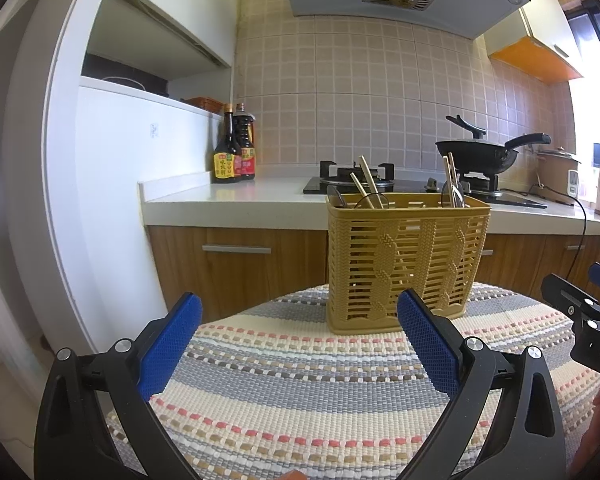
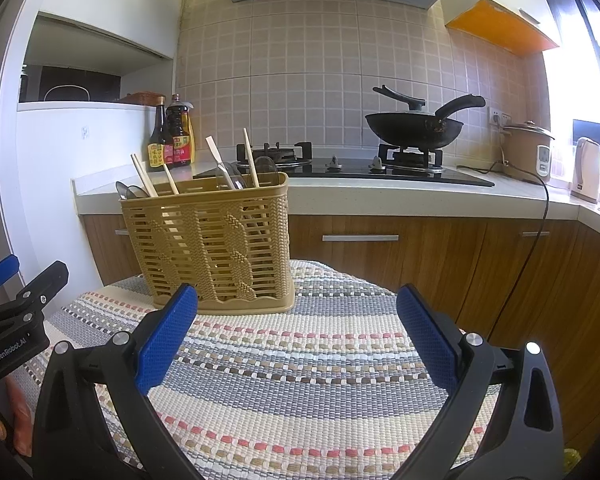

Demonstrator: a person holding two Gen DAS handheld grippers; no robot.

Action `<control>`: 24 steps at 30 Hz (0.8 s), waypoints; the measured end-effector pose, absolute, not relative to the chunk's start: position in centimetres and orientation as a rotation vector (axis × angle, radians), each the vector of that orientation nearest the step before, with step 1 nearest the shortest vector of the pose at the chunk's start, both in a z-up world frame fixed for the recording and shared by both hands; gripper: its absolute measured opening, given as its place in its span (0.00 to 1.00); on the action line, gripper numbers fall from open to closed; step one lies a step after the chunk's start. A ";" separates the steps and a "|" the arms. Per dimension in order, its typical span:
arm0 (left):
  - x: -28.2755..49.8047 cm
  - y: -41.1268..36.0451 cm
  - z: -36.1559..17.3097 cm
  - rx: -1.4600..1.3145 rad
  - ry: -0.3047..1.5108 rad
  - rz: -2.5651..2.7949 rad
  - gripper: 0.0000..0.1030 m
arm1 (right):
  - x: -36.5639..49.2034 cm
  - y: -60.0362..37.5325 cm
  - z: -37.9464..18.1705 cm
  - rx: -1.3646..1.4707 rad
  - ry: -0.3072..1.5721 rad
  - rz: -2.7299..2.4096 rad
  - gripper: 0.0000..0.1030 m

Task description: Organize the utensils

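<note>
A tan plastic utensil basket (image 1: 404, 264) stands upright on a striped woven mat (image 1: 300, 392); it also shows in the right wrist view (image 2: 212, 248). Wooden chopsticks (image 1: 366, 180) and metal spoons (image 2: 130, 192) stick up out of it. My left gripper (image 1: 300, 340) is open and empty, low over the mat, in front of the basket. My right gripper (image 2: 298, 336) is open and empty, in front of and to the right of the basket. Each gripper shows at the edge of the other's view: the right one (image 1: 580, 312) and the left one (image 2: 16, 300).
Behind the mat (image 2: 300, 360) runs a white counter (image 1: 240, 196) with two sauce bottles (image 1: 234, 148), a gas hob (image 2: 340, 168) with a black wok (image 2: 416, 124), a rice cooker (image 2: 526, 148) with a trailing cord and a kettle (image 2: 586, 170). Wooden cabinets stand below.
</note>
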State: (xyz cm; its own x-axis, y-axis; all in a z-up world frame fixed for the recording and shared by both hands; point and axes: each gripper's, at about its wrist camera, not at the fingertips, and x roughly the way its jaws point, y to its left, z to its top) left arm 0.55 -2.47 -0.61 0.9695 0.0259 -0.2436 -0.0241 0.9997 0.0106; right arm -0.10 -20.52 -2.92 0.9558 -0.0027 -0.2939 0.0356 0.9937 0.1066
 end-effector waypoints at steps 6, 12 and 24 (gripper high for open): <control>0.5 -2.5 -0.6 0.009 0.246 0.026 0.92 | -0.1 -20.5 -2.9 0.113 0.298 -0.019 0.92; 0.5 -2.5 -0.6 0.007 0.245 0.023 0.92 | -0.1 -20.5 -2.9 0.112 0.297 -0.019 0.92; 0.5 -2.6 -0.8 0.014 0.243 0.029 0.92 | -0.1 -20.5 -2.8 0.112 0.296 -0.024 0.92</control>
